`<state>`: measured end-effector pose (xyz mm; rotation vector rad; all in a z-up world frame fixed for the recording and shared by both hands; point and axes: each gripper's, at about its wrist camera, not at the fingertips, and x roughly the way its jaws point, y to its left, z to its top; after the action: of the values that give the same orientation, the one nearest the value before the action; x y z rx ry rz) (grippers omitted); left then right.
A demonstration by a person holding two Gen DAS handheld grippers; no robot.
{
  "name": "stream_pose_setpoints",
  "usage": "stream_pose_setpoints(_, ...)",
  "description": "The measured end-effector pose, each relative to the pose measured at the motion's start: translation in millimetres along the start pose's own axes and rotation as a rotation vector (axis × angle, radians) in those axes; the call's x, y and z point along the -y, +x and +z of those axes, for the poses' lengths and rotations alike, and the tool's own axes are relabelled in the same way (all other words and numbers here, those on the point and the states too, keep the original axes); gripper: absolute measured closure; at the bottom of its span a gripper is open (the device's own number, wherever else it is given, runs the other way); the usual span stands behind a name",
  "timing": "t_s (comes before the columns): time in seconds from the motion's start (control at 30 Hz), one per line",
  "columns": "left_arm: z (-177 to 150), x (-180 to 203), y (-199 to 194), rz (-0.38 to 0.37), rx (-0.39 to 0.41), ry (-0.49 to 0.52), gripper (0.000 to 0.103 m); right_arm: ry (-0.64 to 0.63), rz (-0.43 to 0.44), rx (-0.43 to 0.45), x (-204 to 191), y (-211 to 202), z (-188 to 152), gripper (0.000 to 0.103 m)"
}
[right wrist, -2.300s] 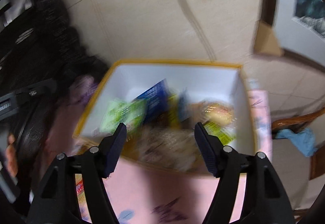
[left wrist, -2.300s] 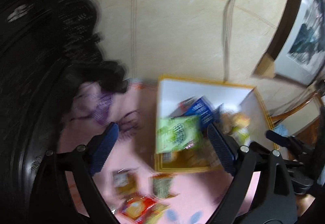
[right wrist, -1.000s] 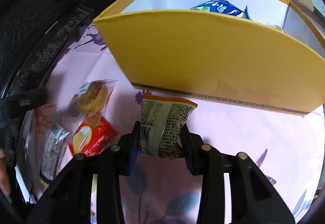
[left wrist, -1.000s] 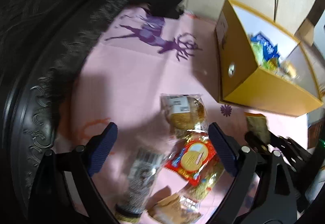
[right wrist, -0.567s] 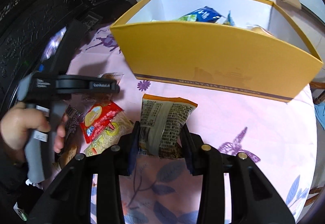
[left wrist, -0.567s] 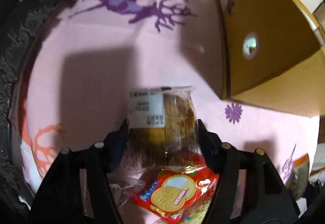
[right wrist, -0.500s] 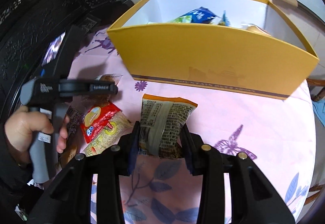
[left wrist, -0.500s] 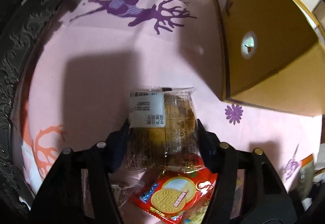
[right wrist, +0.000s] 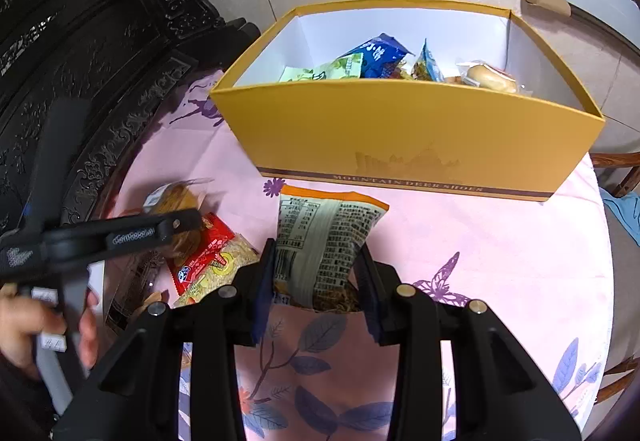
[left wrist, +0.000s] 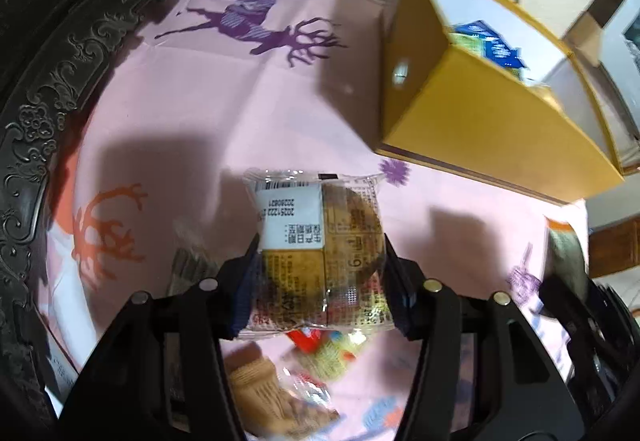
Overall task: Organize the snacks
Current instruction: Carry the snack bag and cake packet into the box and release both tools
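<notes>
My left gripper (left wrist: 320,281) is shut on a clear-wrapped brown pastry (left wrist: 320,241) with a white label and holds it above the pink tablecloth (left wrist: 200,101). My right gripper (right wrist: 316,281) is shut on a grey and orange snack bag (right wrist: 324,237) held above the cloth in front of the yellow box (right wrist: 400,137). The box holds several snack packs, among them a blue one (right wrist: 376,55). The box also shows at the upper right of the left wrist view (left wrist: 480,113). The left gripper and its pastry show at the left of the right wrist view (right wrist: 176,217).
A red snack pack (right wrist: 200,253) and other loose packs lie on the cloth under the left gripper. A wrapped biscuit (left wrist: 260,393) lies below the pastry. Dark carved furniture (right wrist: 100,41) borders the table's left. A wooden chair (right wrist: 620,169) stands at the right.
Both grippers have risen with their snacks. The pastry is off the cloth now, and more of the box's inside shows in both views.
</notes>
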<state>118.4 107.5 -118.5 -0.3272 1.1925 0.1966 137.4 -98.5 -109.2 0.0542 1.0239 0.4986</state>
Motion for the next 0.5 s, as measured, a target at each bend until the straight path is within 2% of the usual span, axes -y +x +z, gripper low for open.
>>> stream_pose_setpoints(0.27,7.8,32.4,-29.7,-0.076,0.040,0.045,0.048,0.037,-0.023,0.061,16.5,-25.9,14.4,0.065)
stream_pose_setpoints(0.5,54.3,83.9,-57.4,-0.133,0.119,0.131,0.048,0.077,-0.044,0.119,44.9,-46.6,59.9,0.065)
